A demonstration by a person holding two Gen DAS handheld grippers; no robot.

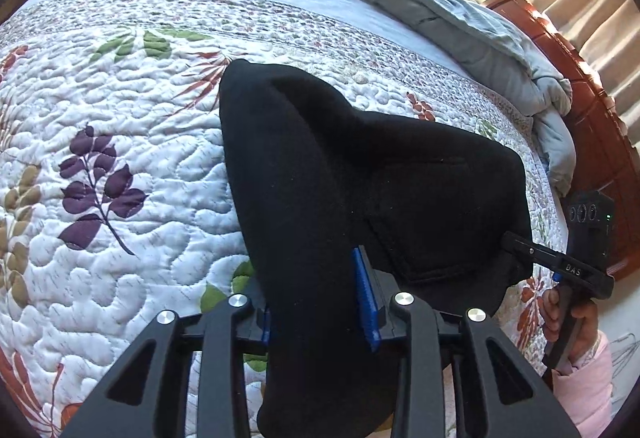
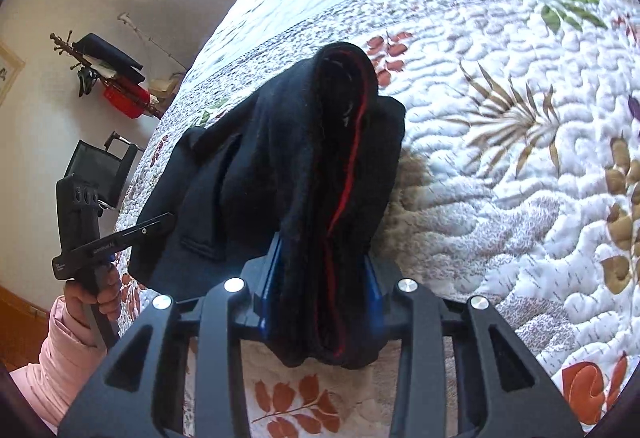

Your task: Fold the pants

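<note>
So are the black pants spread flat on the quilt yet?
No. The black fabric pants are bunched and doubled, lifted between both tongs above the floral quilt.

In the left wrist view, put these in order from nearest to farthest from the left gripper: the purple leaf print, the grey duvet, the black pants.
1. Black pants: between the fingers of the left gripper.
2. Purple leaf print: on the quilt, to the left of the pants.
3. Grey duvet: bunched at the far end of the bed, upper right.
</note>
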